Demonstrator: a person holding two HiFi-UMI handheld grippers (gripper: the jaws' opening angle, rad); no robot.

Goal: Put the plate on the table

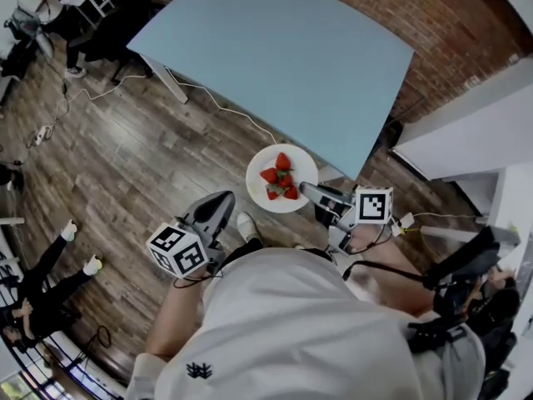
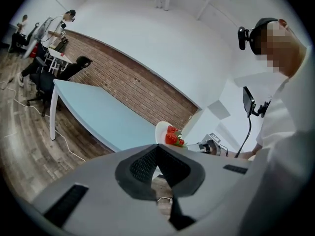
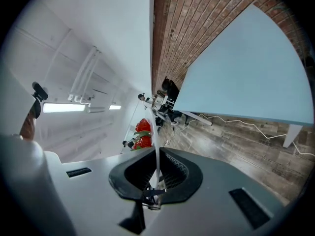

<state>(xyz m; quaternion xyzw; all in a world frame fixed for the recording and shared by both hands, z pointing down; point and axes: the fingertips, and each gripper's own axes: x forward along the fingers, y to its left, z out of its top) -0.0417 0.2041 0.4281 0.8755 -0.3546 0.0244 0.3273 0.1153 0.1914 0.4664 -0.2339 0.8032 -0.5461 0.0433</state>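
A white plate (image 1: 268,197) with several strawberries (image 1: 281,178) hangs above the wooden floor, just short of the near corner of the light blue table (image 1: 283,57). My right gripper (image 1: 306,192) is shut on the plate's right rim. In the right gripper view the plate (image 3: 154,132) stands edge-on between the pads of that gripper (image 3: 156,167), with the strawberries (image 3: 142,134) on its left. My left gripper (image 1: 223,202) hovers left of the plate, apart from it; its jaws (image 2: 157,154) are shut with nothing between them. The left gripper view shows the plate (image 2: 161,132) beyond its tips.
A white cable (image 1: 225,107) runs across the floor by the table leg (image 1: 171,82). A brick wall (image 1: 466,23) stands behind the table and a white counter (image 1: 475,132) at the right. People sit at the far left (image 1: 42,273).
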